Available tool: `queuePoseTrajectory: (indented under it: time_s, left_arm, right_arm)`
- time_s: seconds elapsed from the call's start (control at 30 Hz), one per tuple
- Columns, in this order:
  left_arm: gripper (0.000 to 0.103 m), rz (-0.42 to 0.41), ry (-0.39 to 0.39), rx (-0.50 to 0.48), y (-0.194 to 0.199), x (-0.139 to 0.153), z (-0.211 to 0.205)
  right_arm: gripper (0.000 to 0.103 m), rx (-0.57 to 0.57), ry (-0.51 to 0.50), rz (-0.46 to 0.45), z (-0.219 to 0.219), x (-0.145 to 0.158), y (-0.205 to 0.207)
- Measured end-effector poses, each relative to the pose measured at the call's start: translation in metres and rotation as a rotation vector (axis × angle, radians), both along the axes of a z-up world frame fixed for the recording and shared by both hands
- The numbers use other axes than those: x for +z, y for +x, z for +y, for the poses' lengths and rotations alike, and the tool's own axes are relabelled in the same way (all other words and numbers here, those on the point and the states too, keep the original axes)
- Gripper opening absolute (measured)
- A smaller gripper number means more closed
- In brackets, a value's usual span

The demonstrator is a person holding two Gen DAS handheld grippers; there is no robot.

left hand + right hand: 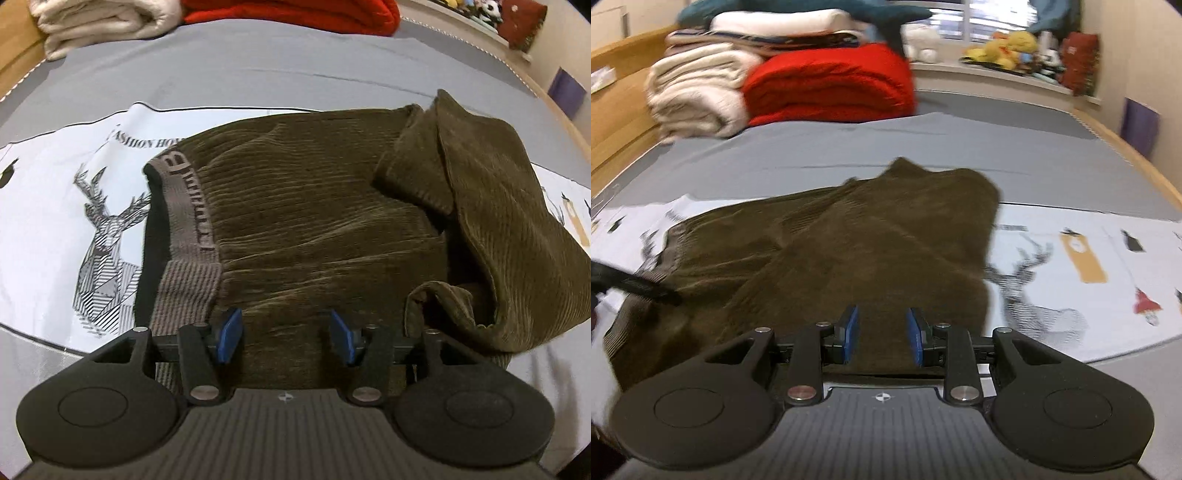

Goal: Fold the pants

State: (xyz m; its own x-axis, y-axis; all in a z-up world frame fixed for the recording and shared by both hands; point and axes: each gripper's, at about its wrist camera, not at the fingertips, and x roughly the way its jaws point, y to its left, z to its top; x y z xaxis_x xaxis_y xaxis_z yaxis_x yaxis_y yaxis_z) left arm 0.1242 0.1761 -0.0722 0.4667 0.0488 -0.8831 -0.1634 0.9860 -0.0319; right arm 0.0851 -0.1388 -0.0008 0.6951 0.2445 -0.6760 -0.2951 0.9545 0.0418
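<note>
Olive-brown corduroy pants [314,221] lie on the bed with the grey lettered waistband [186,206] at the left. The leg part [491,206] is doubled back over the right side and bulges up. My left gripper [286,334] hovers open over the near edge of the pants, just right of the waistband, and no cloth is pinched between its blue pads. In the blurred right wrist view, the leg part [886,236] runs forward from my right gripper [882,338]. That gripper is shut on a thick fold of it, with the cloth filling the gap between the pads.
A white sheet with deer prints [99,221] lies under the pants on a grey bedcover [923,147]. Folded cream [698,92] and red blankets [831,85] are stacked at the bed's far end. Wooden bed rails run along both sides, and plush toys [1008,48] sit on a sill.
</note>
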Motion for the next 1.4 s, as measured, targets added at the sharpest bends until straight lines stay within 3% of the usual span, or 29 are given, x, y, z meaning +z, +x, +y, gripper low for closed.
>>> queuePoseTrajectory:
  time_s: [0.3, 0.4, 0.47, 0.8, 0.83, 0.9, 0.93, 0.97, 1.07, 1.23, 1.33, 1.4]
  left_arm:
    - [0.075, 0.072, -0.012, 0.016, 0.016, -0.013, 0.005]
    - [0.083, 0.084, -0.015, -0.007, 0.018, -0.017, 0.003]
    - [0.083, 0.090, -0.001, -0.023, 0.018, -0.019, 0.002]
    - [0.083, 0.110, -0.023, -0.045, 0.013, -0.021, 0.012]
    - [0.083, 0.112, -0.020, -0.047, 0.012, -0.020, 0.011]
    - [0.083, 0.118, -0.009, -0.047, 0.011, -0.019, 0.010]
    - [0.083, 0.120, -0.002, -0.048, 0.010, -0.019, 0.008]
    - [0.083, 0.122, 0.005, -0.050, 0.010, -0.018, 0.007]
    - [0.084, 0.123, 0.028, -0.060, 0.006, -0.018, 0.004]
    - [0.085, 0.132, 0.080, -0.092, -0.002, -0.026, -0.004]
    - [0.086, 0.134, 0.095, -0.104, -0.006, -0.026, -0.009]
    - [0.086, 0.137, 0.094, -0.103, -0.006, -0.026, -0.010]
  right_arm:
    - [0.046, 0.148, 0.025, 0.019, 0.055, -0.007, 0.008]
    - [0.057, 0.159, 0.035, 0.019, 0.070, -0.009, 0.012]
    - [0.065, 0.161, 0.034, 0.021, 0.082, -0.014, 0.019]
    - [0.070, 0.137, 0.035, 0.095, 0.125, -0.054, 0.054]
    - [0.066, 0.129, 0.004, 0.086, 0.128, -0.059, 0.056]
    - [0.048, 0.106, -0.082, 0.076, 0.130, -0.069, 0.058]
    - [0.018, 0.091, -0.105, 0.077, 0.126, -0.071, 0.059]
    - [0.009, 0.070, -0.116, 0.084, 0.119, -0.070, 0.060]
    - [0.008, 0.026, -0.103, 0.073, 0.086, -0.051, 0.059]
    - [0.007, 0.031, -0.168, 0.021, 0.006, -0.013, 0.044]
    - [0.007, 0.052, -0.219, 0.092, -0.048, -0.016, 0.028]
    - [0.007, 0.048, -0.216, 0.216, -0.088, -0.034, 0.010]
